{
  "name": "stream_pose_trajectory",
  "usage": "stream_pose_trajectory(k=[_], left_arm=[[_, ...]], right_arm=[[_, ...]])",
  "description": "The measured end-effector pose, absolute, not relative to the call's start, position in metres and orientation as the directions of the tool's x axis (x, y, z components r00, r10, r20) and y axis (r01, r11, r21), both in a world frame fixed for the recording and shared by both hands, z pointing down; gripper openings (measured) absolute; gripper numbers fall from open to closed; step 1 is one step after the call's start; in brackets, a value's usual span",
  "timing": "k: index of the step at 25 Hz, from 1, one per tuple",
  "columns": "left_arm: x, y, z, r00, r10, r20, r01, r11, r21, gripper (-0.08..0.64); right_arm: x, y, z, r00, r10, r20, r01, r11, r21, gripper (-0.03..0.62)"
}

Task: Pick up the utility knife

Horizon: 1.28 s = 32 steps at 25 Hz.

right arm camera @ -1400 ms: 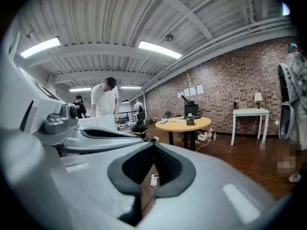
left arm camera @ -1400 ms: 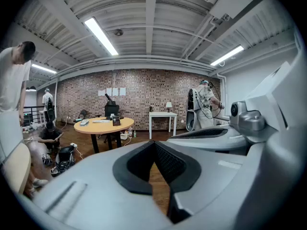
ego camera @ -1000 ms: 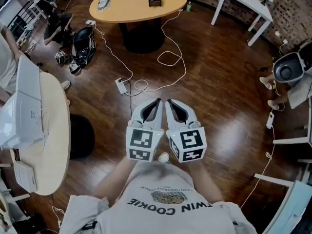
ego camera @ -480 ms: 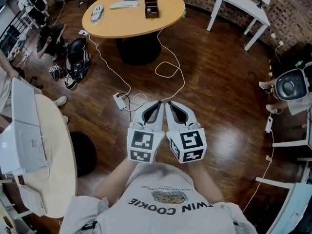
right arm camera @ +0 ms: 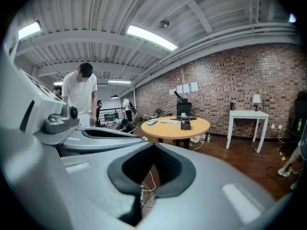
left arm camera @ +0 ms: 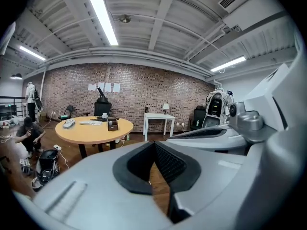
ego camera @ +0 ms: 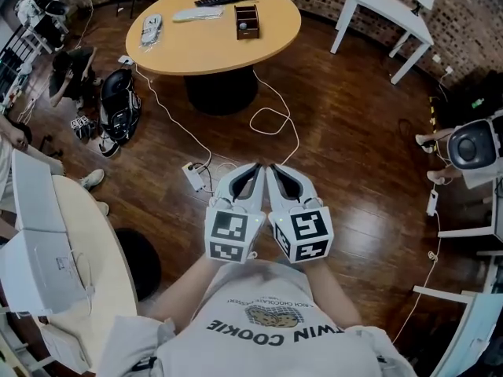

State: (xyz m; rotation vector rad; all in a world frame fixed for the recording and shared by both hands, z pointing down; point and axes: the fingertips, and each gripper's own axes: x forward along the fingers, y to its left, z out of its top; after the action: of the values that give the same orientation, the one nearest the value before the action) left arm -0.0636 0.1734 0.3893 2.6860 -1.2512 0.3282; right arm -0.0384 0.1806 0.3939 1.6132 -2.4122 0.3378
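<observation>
Barely begun: the left hand-held gripper and the right hand-held gripper are each pressed together on nothing, side by side above the wooden floor. The utility knife cannot be picked out. Presumably it lies among the small things on the round surface well ahead, too small to tell. Reaching and grasping remain.

Box on round table; second table right.
</observation>
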Motion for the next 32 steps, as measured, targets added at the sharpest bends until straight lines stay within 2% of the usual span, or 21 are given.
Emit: stream_pose_trajectory(k=[13, 32], left_arm=[[-0.068, 0.106, 0.403, 0.613, -0.736, 0.286, -0.780, -0.623, 0.068, 0.006], [-0.020, -0.074, 0.405, 0.475, -0.832, 0.287, -0.873, -0.486, 0.035, 0.006]], right_arm=[[-0.042, 0.112, 0.406, -0.386, -0.865, 0.322, -0.921, 0.381, -0.080, 0.000], [0.012, -0.071, 0.406, -0.517, -0.800, 0.306, -0.852, 0.516, -0.090, 0.000]])
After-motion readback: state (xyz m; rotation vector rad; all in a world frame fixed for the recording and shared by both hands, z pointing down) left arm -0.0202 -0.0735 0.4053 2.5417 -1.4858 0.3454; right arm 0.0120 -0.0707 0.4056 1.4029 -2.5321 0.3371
